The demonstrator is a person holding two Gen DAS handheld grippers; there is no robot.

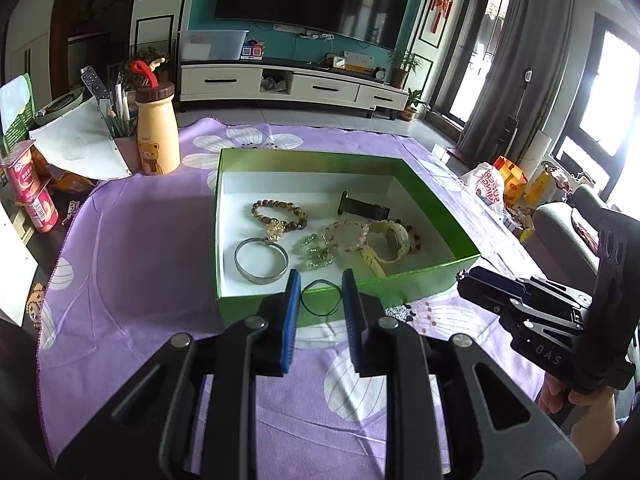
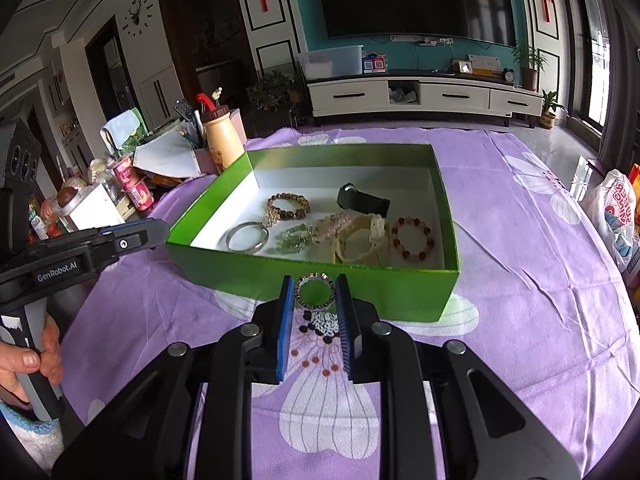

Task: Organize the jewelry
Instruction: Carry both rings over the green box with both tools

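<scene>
A green box (image 1: 400,280) (image 2: 320,280) stands on the purple cloth and holds a brown bead bracelet (image 1: 280,214), a silver bangle (image 1: 261,261), a black watch (image 1: 362,208), a cream watch (image 1: 390,240), pink beads and a red bead bracelet (image 2: 412,238). My left gripper (image 1: 321,294) is shut on a thin black cord loop (image 1: 320,298) just before the box's near wall. My right gripper (image 2: 314,292) is shut on a sparkly bangle (image 2: 315,290), also at the box's near wall. The right gripper also shows in the left wrist view (image 1: 520,308).
A cream bear bottle (image 1: 156,132), a pen holder (image 1: 120,128), papers and pink cans (image 1: 36,200) crowd the table's left edge. Snack bags (image 2: 618,216) lie at the right. A TV stand (image 1: 288,84) is across the room.
</scene>
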